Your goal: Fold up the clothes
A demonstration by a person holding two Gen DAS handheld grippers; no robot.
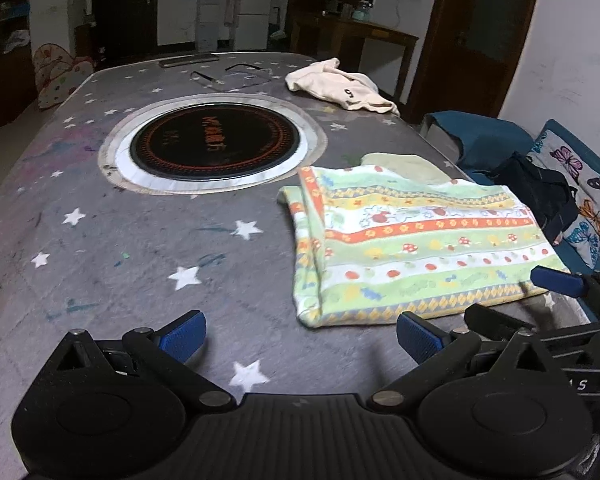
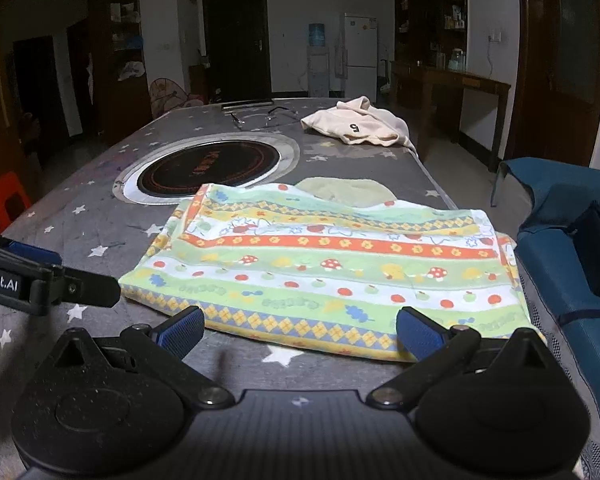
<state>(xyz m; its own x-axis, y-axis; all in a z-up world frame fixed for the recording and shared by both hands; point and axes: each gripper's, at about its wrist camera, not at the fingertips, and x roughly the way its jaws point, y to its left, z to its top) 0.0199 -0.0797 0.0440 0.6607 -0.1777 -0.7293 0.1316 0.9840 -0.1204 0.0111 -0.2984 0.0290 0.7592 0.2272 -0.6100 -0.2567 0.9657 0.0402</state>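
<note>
Both claws hang open and empty, left claw (image 1: 300,338) beside and right claw (image 2: 300,334) facing the patterned cloth (image 2: 328,268) lying folded on the tabletop (image 1: 140,240), seemingly lining up another fold.

Folded striped patterned cloth (image 2: 332,264) flat at table's near right — crumpled cream garment (image 2: 360,122) far behind.
</note>
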